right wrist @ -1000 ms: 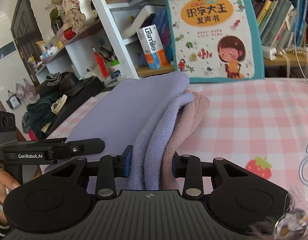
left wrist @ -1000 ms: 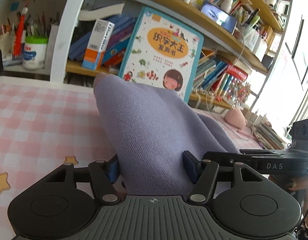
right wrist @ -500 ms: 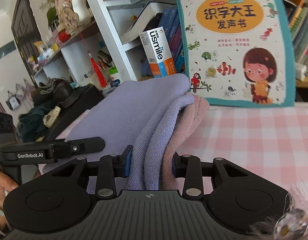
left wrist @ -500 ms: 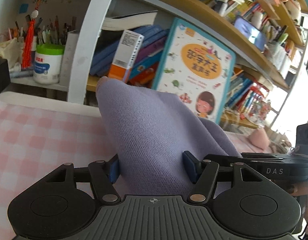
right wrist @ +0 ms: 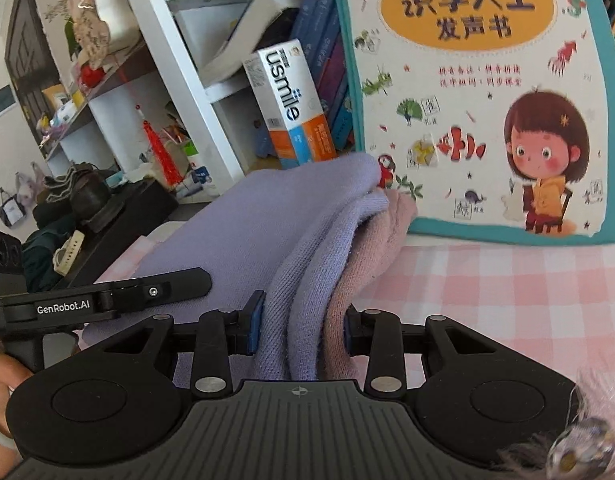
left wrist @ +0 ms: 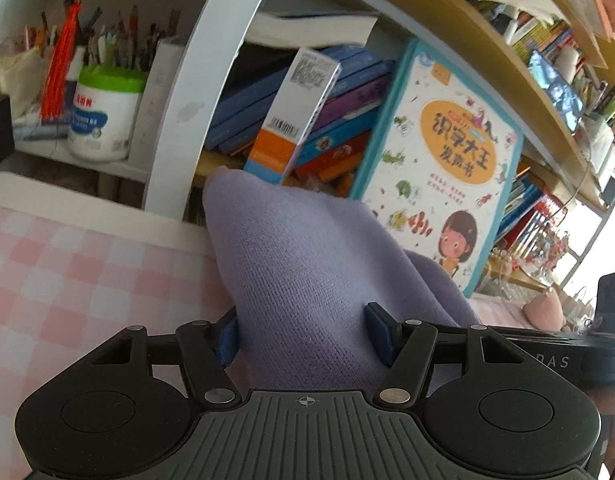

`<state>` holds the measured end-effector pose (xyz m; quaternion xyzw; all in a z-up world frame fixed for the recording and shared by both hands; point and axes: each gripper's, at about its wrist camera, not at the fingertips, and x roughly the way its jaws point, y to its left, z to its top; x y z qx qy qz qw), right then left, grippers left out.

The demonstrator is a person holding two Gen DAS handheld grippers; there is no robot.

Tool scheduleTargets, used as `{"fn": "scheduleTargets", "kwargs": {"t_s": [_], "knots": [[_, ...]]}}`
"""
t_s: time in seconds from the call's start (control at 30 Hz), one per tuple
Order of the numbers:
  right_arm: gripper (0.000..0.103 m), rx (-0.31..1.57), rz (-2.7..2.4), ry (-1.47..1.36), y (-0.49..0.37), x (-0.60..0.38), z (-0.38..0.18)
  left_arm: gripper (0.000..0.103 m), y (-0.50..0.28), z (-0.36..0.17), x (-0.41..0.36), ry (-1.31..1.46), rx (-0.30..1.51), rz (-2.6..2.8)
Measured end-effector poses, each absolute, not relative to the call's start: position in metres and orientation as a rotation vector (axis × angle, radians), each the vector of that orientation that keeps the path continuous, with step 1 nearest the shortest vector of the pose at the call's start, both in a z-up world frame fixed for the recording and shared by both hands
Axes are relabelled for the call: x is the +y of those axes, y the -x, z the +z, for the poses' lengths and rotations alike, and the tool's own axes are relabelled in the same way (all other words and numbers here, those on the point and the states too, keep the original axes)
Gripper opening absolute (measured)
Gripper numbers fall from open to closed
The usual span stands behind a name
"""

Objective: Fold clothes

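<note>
Both grippers, left (left wrist: 303, 334) and right (right wrist: 301, 330), stay clenched on the knit garment (left wrist: 307, 264), its lilac and pink layers bunched between the right fingers (right wrist: 253, 322) and held up over the checked tabletop (right wrist: 507, 300). Against a second ago, the picture book (right wrist: 471, 92) and shelf (left wrist: 195, 92) loom closer, so I judge the held edge is being carried forward to complete a fold.

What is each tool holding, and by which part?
Both hold the lavender knit garment: the left tool grips one bunched corner, and the right tool grips stacked folded layers, lavender and pink.
</note>
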<state>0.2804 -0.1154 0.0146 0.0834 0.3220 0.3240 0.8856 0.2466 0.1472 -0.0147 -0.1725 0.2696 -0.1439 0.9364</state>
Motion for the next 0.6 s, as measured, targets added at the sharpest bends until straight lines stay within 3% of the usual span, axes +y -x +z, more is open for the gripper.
{"fn": "scheduleTargets", "kwargs": {"t_s": [0.2,0.27,0.33,0.47,0.6], "knots": [[0.039,0.682,0.678,-0.22,-0.282,-0.123,0.003,0.068,-0.245,-0.02,0.147,0.344,0.568,-0.292],[0.048,0.686,0.662,-0.244,-0.282,-0.126,0.001,0.071,-0.244,-0.019,0.146,0.327,0.561,-0.283],[0.049,0.674,0.658,-0.252,-0.277,-0.13,0.002,0.074,-0.24,-0.015,0.146,0.302,0.544,-0.258],[0.062,0.617,0.623,-0.205,-0.255,-0.138,0.01,0.082,-0.214,0.002,0.148,0.25,0.42,-0.183],[0.063,0.56,0.589,-0.146,-0.226,-0.151,0.017,0.085,-0.185,0.017,0.14,0.239,0.366,-0.168]]}}
